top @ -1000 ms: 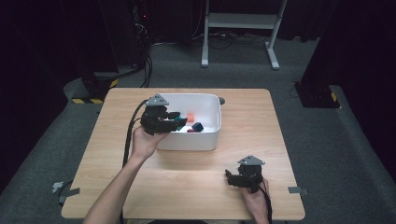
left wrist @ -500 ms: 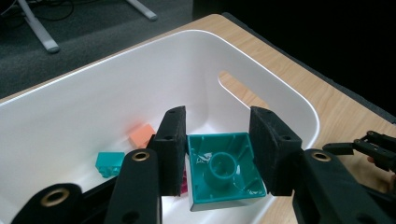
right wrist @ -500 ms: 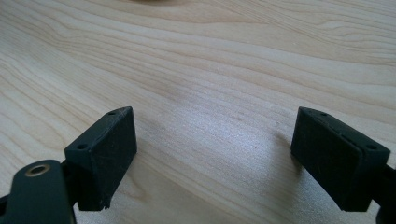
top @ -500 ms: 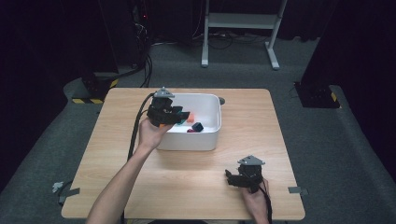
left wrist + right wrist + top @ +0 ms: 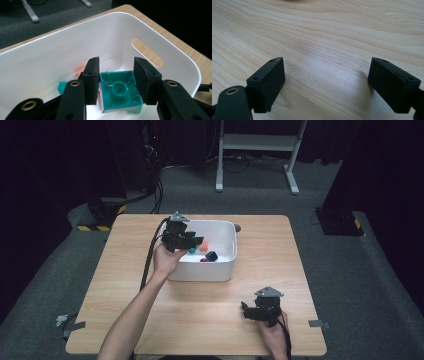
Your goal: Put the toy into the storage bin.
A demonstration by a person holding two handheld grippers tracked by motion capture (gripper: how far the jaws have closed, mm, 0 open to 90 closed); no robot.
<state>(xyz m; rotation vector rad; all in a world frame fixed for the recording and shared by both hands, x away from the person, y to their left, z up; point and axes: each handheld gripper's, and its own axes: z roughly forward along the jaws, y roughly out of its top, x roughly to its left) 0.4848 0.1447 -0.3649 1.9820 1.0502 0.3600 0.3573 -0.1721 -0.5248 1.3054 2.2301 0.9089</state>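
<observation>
— Holding a teal block (image 5: 119,90), the left gripper (image 5: 184,239) hangs inside the white bin (image 5: 226,270)?
— Yes, clamped, not dropped yet. Other blocks lie inside. The right gripper (image 5: 252,310) rests spread wide, empty.

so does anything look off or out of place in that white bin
Only one thing: the teal block held between the jaws of the left gripper over the white bin is turned so its hollow underside faces the camera. The other blocks lie loose on the bin's floor, nothing spilled or broken.
</observation>
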